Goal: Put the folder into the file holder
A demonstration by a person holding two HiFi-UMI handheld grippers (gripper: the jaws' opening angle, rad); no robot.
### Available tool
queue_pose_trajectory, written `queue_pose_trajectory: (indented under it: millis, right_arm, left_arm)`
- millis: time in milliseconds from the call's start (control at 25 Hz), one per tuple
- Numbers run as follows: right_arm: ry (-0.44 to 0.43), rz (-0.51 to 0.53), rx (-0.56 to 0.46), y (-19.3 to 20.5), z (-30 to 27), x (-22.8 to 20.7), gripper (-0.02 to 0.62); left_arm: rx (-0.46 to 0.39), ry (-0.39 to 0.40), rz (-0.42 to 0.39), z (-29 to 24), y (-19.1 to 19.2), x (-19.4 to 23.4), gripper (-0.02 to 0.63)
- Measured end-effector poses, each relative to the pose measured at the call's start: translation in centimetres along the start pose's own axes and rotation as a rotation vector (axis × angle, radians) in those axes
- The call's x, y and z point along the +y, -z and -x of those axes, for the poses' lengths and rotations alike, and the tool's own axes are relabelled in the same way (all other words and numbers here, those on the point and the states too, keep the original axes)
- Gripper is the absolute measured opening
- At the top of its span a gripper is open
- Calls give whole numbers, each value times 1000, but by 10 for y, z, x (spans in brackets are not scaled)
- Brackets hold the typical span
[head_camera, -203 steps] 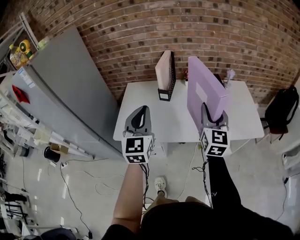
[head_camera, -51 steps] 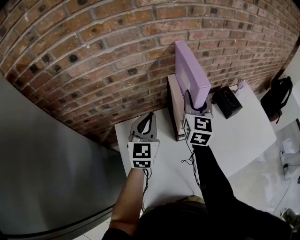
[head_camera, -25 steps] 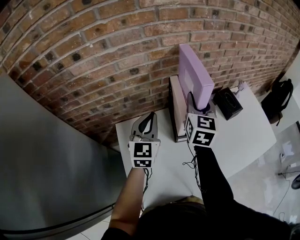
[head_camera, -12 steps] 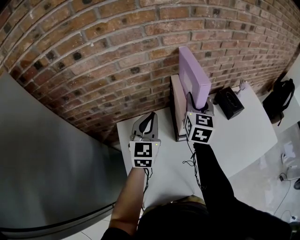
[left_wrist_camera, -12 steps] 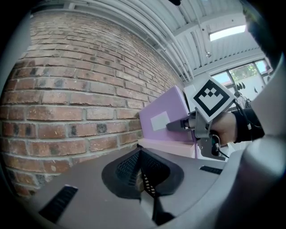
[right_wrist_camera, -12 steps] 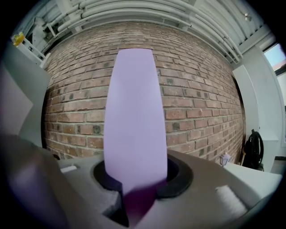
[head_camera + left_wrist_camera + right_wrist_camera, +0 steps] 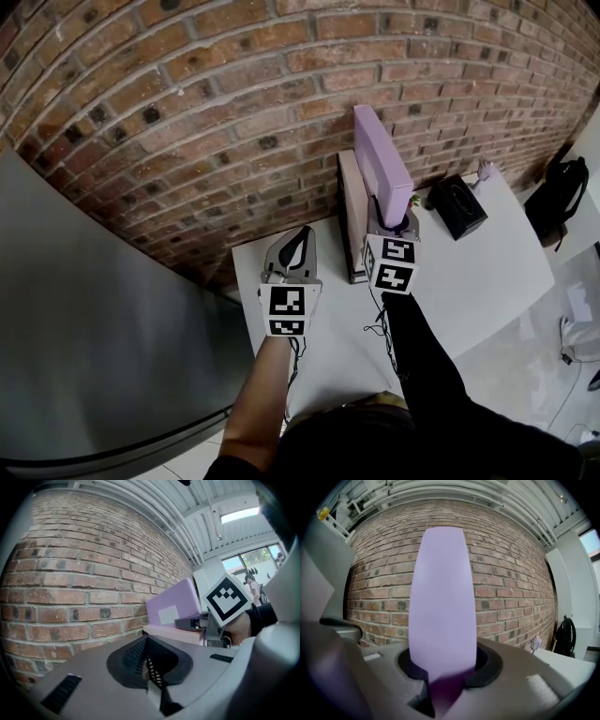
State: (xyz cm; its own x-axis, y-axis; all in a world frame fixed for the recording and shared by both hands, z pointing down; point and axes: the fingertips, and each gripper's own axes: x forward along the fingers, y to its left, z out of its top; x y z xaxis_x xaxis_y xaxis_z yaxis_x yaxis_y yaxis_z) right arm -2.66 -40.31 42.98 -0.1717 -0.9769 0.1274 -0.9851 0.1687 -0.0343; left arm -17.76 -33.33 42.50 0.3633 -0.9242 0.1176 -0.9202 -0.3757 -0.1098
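I saw that the folder (image 7: 380, 150) was lilac and the wall (image 7: 187, 112) red-brown brick with pale mortar. The table (image 7: 487, 262) was white, the box (image 7: 457, 208) black.

Purple folder (image 7: 380, 157) and right tool (image 7: 393, 221) lower than 1 second ago

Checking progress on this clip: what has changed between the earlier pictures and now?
The person stepped up to the table. The right gripper, clamped on the purple folder throughout, carried it over the file holder and has been lowering it beside the pink folder. The left gripper stayed shut and empty, and the pink folder has not moved.
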Motion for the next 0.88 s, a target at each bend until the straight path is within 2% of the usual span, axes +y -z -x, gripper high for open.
queue_pose_trajectory:
  millis: [600,880]
  right_arm:
    - [-68,-17,31,-8,5,3,166]
    - [-115,-36,-10,-31,13,7,195]
  left_arm:
    - [-3,2,6,1,-2,0,9]
    - [-5,5,8,0,-2,-2,9]
